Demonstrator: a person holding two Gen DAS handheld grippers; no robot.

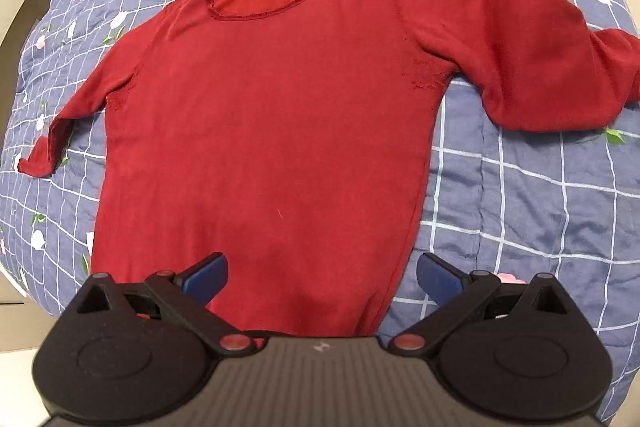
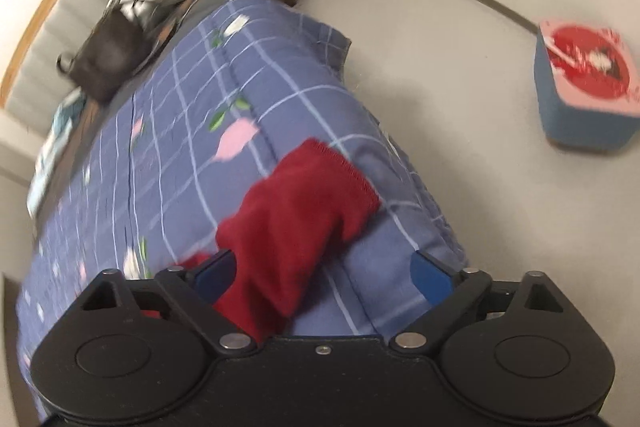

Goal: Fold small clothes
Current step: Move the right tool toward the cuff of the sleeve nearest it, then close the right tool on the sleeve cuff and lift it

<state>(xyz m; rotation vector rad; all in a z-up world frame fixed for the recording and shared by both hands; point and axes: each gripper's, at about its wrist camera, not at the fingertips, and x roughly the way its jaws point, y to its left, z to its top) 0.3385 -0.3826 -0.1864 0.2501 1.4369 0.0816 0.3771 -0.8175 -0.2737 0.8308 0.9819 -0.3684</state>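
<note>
Folding not begun: red top point(image 1: 264, 131) lies flat on quilt point(image 1: 520, 211); my left gripper point(image 1: 322, 277) and right gripper point(image 2: 324, 277) both gape, holding nothing.

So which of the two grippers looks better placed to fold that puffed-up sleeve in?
Probably the right gripper: its open jaws already straddle the sleeve near the quilt edge. The left gripper, also open, sits at the sweater hem.
</note>
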